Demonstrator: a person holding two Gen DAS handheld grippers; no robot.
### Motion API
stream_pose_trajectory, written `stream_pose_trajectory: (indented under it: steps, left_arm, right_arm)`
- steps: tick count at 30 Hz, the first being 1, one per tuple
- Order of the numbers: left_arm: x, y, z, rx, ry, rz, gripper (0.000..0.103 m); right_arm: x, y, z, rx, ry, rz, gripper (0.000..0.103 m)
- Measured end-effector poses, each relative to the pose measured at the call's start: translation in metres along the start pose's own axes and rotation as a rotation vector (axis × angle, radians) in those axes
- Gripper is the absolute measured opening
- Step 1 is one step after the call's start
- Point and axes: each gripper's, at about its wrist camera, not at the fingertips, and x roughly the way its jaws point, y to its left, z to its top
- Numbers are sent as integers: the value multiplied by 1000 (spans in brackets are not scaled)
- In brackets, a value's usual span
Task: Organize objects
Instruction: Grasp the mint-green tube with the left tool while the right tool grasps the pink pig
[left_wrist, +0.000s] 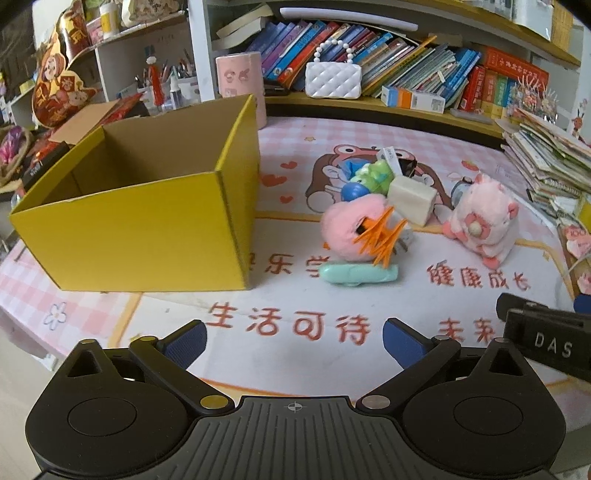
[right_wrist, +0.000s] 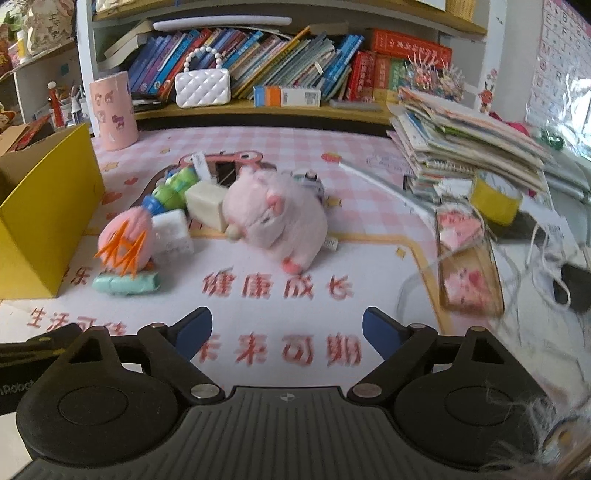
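Both our tongs, left (left_wrist: 293, 341) and right (right_wrist: 287, 332), are spread wide with nothing between them, hovering over the mat at the near edge of the desk (right_wrist: 369, 162). The toy pile sits just beyond: mint case (right_wrist: 125, 284) nearest, spiky ball (right_wrist: 125, 243) on it, pink plush (right_wrist: 275, 221) to the right. Box (left_wrist: 140, 221) looks empty. We'd grab the plush first, squeezing mid-body, then lift clear of the box wall before dropping.
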Motion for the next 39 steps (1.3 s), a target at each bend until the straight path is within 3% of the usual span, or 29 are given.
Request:
stream_pose_trajectory:
  steps: [3,8,15,22,30,33,34,35,39]
  left_arm:
    - [7,-8,4,-14,7,-7,93]
    - [28,-26,15,-30,64,-51,92]
    - [60,-43,28,-22,45,-12,88]
    - [84,-47,35,-33,57,13,70]
    - [66,-41,26,-9,55,19,69]
    - [53,-34,18,-21,70,2,69]
    - [50,-32,15,-24,73,-6,69]
    - [48,-31,14,-22,73,-14,69]
    - [35,-28,15,-20,25,-60,69]
  right_arm:
    - [8,-9,12,-30,-21,16,89]
    - [23,-22,33,-87,-64,37,89]
    - [38,-30,55,-132,-86,118,93]
    - [47,-16,65,-226,-110,175,99]
    - [78,11,60,-388,-79,151,100]
    - [88,13,57,-416,-82,111,82]
    - [90,11,57,-413,-78,105,67]
    - [91,10,57,-403,-83,76,61]
    - [75,-5,61,-303,-120,73,55]
